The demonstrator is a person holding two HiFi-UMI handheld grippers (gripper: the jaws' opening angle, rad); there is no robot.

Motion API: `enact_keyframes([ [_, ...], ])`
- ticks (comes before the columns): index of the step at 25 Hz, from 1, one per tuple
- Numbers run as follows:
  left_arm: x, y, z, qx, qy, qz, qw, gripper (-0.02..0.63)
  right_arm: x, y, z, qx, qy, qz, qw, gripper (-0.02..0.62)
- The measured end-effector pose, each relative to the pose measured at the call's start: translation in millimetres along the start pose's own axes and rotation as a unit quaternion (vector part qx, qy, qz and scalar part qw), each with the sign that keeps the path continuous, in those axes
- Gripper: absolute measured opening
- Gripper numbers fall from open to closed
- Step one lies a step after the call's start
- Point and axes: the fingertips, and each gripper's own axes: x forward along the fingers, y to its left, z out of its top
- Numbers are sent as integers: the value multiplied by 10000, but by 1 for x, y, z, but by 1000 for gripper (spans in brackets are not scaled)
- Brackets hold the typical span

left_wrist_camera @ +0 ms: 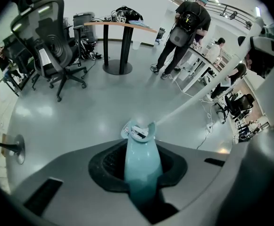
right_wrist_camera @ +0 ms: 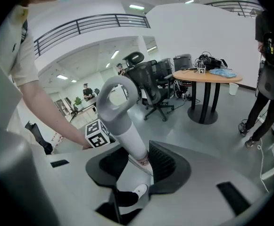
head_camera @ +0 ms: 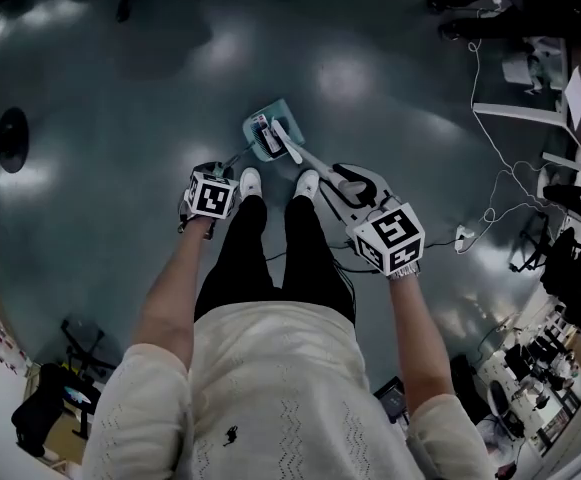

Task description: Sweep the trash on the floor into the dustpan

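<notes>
Two tools, both gripped.
Our left gripper (left_wrist_camera: pixel 141 167) clamps the teal dustpan (head_camera: pixel 255 126) by its handle, our right gripper (right_wrist_camera: pixel 139 166) the grey broom handle (right_wrist_camera: pixel 127 132); the trash wrapper (left_wrist_camera: pixel 137 133) print is unreadable.

Beyond the dustpan (head_camera: pixel 268 133), ahead of the left gripper (head_camera: pixel 220 183), the floor (head_camera: pixel 170 68) is left open. The gap between it and the right gripper (head_camera: pixel 353 192) is crossed by the broom handle (head_camera: pixel 310 158) and closed behind by two shoes (head_camera: pixel 250 181). Right of the right gripper, cables (head_camera: pixel 490 211) are laid on the floor. Far ahead of the left gripper, an office chair (left_wrist_camera: pixel 56 46), a round table (left_wrist_camera: pixel 120 36) and a standing person (left_wrist_camera: pixel 184 27) are met.
</notes>
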Motion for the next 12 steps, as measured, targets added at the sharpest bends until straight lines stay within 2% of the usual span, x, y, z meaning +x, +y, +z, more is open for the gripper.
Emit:
enact_keyframes([
  [12, 0, -3, -6, 149, 93, 143, 9997, 92, -13, 9, -17, 139, 26, -207, 9997, 136],
])
